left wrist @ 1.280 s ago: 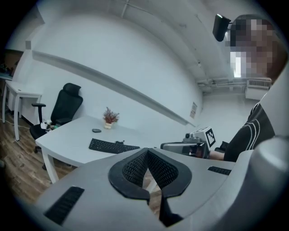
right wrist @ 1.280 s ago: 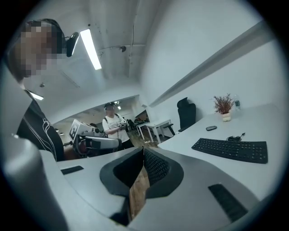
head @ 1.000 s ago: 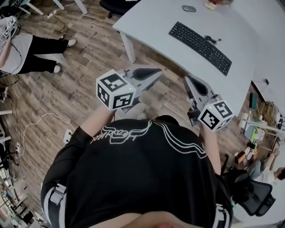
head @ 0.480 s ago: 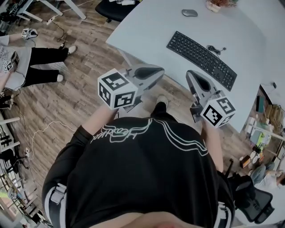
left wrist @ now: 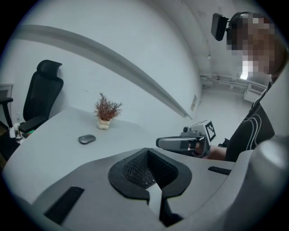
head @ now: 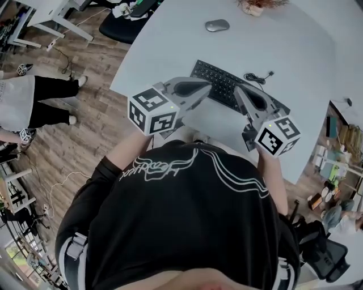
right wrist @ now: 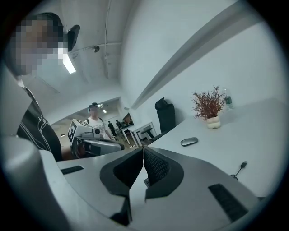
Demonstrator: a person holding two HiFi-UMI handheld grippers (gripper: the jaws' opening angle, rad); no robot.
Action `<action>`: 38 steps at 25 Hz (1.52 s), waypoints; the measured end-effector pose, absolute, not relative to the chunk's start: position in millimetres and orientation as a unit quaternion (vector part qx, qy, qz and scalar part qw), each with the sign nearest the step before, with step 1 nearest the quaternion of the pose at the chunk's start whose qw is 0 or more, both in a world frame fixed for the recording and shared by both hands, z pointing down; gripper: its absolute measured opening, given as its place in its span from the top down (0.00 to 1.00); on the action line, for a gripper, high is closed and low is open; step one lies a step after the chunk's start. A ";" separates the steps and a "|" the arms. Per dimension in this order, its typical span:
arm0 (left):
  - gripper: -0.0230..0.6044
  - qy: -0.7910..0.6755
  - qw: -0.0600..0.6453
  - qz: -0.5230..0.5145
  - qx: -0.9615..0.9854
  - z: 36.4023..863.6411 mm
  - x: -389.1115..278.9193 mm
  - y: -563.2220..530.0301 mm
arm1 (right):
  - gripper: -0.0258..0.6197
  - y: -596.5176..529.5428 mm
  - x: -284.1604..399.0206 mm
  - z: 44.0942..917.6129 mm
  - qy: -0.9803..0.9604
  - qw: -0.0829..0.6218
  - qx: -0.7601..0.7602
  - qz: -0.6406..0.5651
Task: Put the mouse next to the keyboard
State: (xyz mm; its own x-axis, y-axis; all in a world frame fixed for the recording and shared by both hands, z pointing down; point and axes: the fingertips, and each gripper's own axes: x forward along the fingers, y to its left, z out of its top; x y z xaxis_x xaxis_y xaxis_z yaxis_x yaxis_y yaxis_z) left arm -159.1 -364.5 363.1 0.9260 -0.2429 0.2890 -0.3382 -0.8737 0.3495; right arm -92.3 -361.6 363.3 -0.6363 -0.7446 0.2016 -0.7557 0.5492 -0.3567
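Observation:
A grey mouse point(head: 217, 25) lies at the far side of the white table point(head: 170, 45), well beyond the black keyboard point(head: 222, 86). My left gripper point(head: 206, 89) and right gripper point(head: 238, 90) hover over the table's near edge, their tips above the keyboard's near part, which they partly hide. Both are shut and hold nothing. In the left gripper view the mouse point(left wrist: 86, 139) sits ahead to the left of my shut left gripper point(left wrist: 148, 155). In the right gripper view the mouse point(right wrist: 188, 141) lies ahead to the right of my shut right gripper point(right wrist: 143, 152).
A small potted plant point(head: 258, 5) stands behind the mouse, and the keyboard's cable point(head: 258, 76) curls to its right. A black office chair point(head: 122, 17) is at the table's far left. A person point(head: 34, 96) stands on the wooden floor to the left.
The table, keyboard and mouse have come closer in the head view. Both grippers, earlier over the floor short of the table, now reach over its near edge and the keyboard.

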 end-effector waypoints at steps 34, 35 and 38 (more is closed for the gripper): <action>0.45 -0.118 0.087 0.268 0.952 447.4 -74.0 -619.4 | 0.95 -469.5 -12.3 429.3 -0.777 -0.016 0.545 0.315; 0.43 -0.117 0.079 0.275 0.951 453.4 -71.4 -625.1 | 0.95 -469.1 -11.1 431.9 -0.775 -0.016 0.546 0.318; 0.39 -0.120 0.053 0.306 0.943 475.0 -67.5 -643.9 | 0.95 -467.8 -7.8 438.2 -0.768 -0.018 0.551 0.325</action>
State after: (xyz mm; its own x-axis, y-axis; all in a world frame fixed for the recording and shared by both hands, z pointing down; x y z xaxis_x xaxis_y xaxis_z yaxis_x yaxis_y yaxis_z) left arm -67.5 -643.9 475.0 0.7840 -0.1946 0.5895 -0.2596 -0.9653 0.0265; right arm -7.8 -467.8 438.2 -0.3918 -0.8584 0.3310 -0.8351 0.1808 -0.5196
